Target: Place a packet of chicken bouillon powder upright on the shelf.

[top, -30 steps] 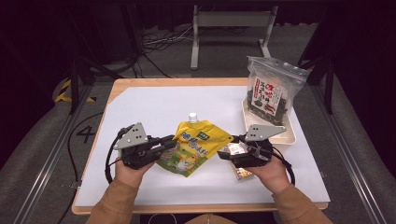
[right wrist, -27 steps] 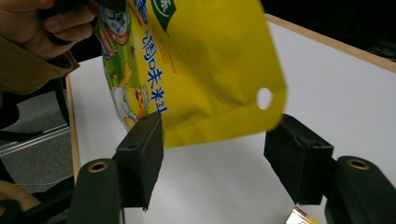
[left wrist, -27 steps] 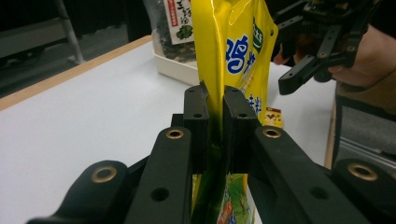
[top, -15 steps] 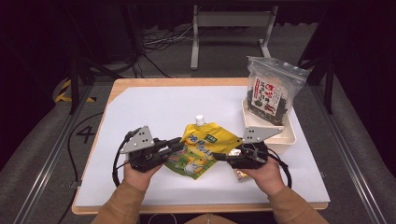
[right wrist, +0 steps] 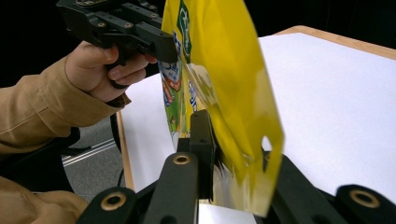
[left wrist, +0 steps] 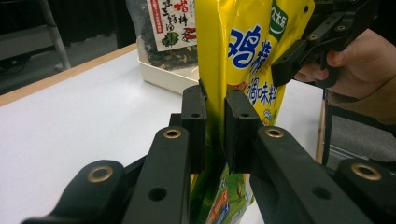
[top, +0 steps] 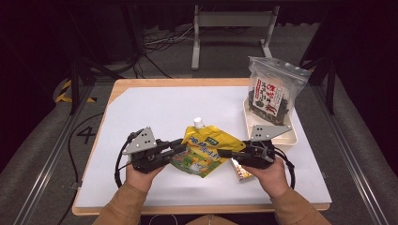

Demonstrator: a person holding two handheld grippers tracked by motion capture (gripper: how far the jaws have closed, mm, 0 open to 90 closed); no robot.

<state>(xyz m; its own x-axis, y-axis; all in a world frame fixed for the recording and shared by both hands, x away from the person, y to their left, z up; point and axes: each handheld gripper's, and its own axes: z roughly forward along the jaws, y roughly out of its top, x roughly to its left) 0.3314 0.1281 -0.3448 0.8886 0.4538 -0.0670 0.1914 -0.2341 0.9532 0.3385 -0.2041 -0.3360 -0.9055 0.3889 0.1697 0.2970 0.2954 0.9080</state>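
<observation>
**Mia:** How many things are there? Count them from left to right.

**Ben:** Two claws, one in each hand. One yellow pouch [top: 206,151] between them. One small packet [top: 242,172] flat on the table, just under the right claw. Then one cream tray [top: 289,136] with one clear bag of dark snacks [top: 273,93] standing in it, on the far side of the right claw.

**Mia:** What is the left claw [top: 180,148] doing?

**Ben:** It is pinched tight on the left edge of the pouch. In the left gripper view its two black pads [left wrist: 236,122] squeeze the yellow foil [left wrist: 212,70] from both sides.

**Mia:** And the right claw [top: 224,153]?

**Ben:** Its jaws have just been closing, and the pouch's right edge is between them. In the right gripper view the yellow foil [right wrist: 224,93] sits in the gap, and it looks pinched there.

**Mia:** So where is the pouch?

**Ben:** Right between the two claw tips, held at both sides. I cannot tell if its bottom rests on the white table [top: 155,108].

**Mia:** Is anything in the way?

**Ben:** The small packet is very close, just below the right claw. The tray and the snack bag are near that claw too, a bit behind it. On the left claw's side the table is bare.

**Mia:** Which way does the pouch point?

**Ben:** Its white cap [top: 199,123] points away from the person, toward the far side of the table. Its long way runs from the cap back toward the person, leaning a little. The claws grab it across its short way.
</observation>
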